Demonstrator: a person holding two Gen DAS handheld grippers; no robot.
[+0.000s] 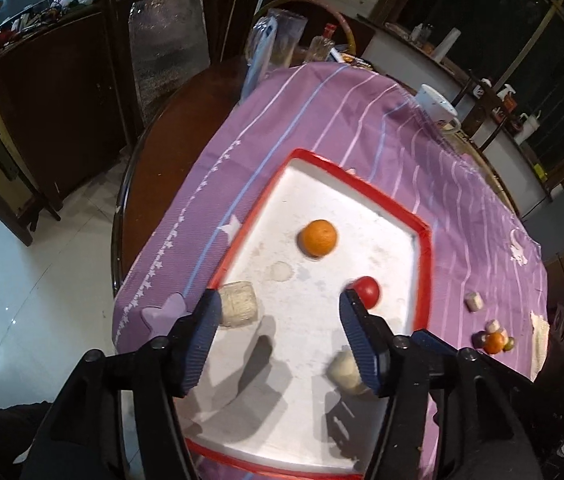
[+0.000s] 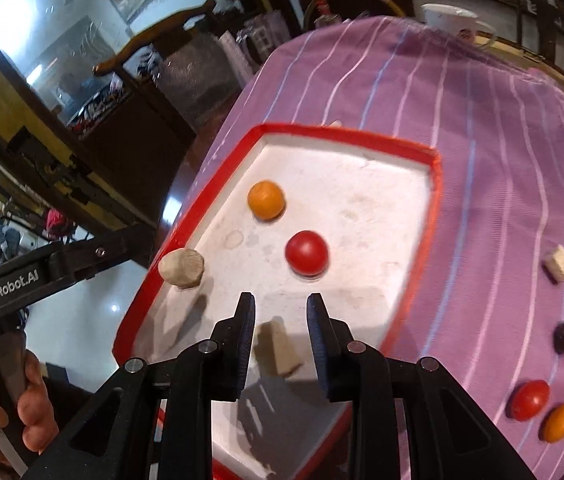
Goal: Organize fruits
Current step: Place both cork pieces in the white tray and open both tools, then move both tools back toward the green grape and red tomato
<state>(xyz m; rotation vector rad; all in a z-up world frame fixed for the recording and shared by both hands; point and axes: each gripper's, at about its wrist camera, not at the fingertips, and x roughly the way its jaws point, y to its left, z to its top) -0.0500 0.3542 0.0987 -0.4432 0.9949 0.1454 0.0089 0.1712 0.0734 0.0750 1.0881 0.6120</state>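
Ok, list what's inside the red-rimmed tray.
The tray holds an orange, a red tomato and two pale chunks: one by the left rim, one at the near end. The right tool covers part of the near end.

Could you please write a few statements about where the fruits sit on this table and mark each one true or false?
1. An orange and a red tomato lie inside the red-rimmed tray. True.
2. The left gripper is clamped on the orange. False: its jaws stand apart over the tray with nothing between them.
3. Fruit is left on the purple cloth outside the tray. True: another tomato and orange lie there.
4. The white cup stands inside the tray. False: it stands at the table's far edge.
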